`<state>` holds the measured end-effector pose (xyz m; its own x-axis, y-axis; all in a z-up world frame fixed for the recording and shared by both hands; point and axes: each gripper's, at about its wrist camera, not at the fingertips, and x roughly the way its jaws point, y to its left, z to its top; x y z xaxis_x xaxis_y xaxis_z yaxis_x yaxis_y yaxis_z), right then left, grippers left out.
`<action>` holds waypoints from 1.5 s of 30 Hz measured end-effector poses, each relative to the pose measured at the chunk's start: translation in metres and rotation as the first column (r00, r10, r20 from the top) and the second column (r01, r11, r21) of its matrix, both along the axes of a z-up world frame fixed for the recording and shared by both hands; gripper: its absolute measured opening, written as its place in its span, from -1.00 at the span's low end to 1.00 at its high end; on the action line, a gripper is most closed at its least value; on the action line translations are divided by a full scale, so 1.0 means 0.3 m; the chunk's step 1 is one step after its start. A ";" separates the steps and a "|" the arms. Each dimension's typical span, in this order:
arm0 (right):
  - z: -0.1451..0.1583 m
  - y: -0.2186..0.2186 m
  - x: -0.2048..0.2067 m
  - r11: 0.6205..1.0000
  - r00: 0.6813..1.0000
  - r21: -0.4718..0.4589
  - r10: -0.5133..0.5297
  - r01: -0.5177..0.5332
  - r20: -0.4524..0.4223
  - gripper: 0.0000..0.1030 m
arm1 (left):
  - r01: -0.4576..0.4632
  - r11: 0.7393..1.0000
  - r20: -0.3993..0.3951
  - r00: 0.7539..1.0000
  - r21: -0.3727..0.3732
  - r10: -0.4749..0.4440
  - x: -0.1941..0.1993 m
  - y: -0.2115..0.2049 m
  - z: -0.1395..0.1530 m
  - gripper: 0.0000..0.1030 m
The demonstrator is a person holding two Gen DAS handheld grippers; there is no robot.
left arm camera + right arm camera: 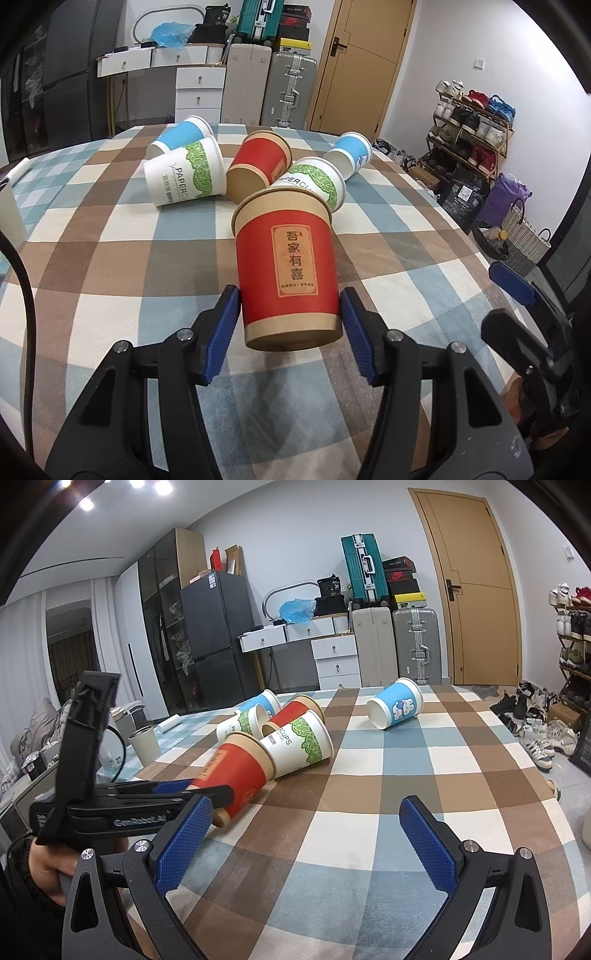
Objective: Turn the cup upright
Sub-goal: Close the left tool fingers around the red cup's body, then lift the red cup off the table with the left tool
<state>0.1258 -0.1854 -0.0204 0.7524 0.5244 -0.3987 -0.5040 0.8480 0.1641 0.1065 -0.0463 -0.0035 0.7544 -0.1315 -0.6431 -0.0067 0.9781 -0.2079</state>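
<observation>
Red cup (288,273) lies on its side on the surface (110,258), base toward me, rim away, long axis in line with my left hand-held gripper (290,314). Jaws straddle the base end, pads at or just off the wall; can't tell if they're clamped. Right hand-held gripper (306,834) is spread wide, holding nothing, off to the cup's right, so left is nearer. Rim sits against the green-print cup (314,181); the pile crowds the far end. Open cloth near me and to the right, so I'd tip it up toward me.
</observation>
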 end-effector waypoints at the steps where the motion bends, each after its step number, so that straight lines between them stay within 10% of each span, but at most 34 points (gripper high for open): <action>1: 0.001 0.004 -0.002 1.000 1.000 -0.001 0.003 -0.003 0.001 1.00 | -0.004 1.000 0.005 1.000 0.000 0.004 -0.013 0.006 0.005 0.04; 24: -0.011 0.074 -0.074 0.997 0.997 -0.034 0.075 -0.075 -0.002 1.00 | -0.033 0.999 0.074 0.997 0.006 0.032 -0.347 0.030 0.054 0.04; 45: -0.028 0.081 -0.085 0.995 0.996 -0.043 0.088 -0.088 -0.015 1.00 | -0.039 0.999 0.031 0.999 0.003 0.039 -0.384 -0.038 -0.036 0.04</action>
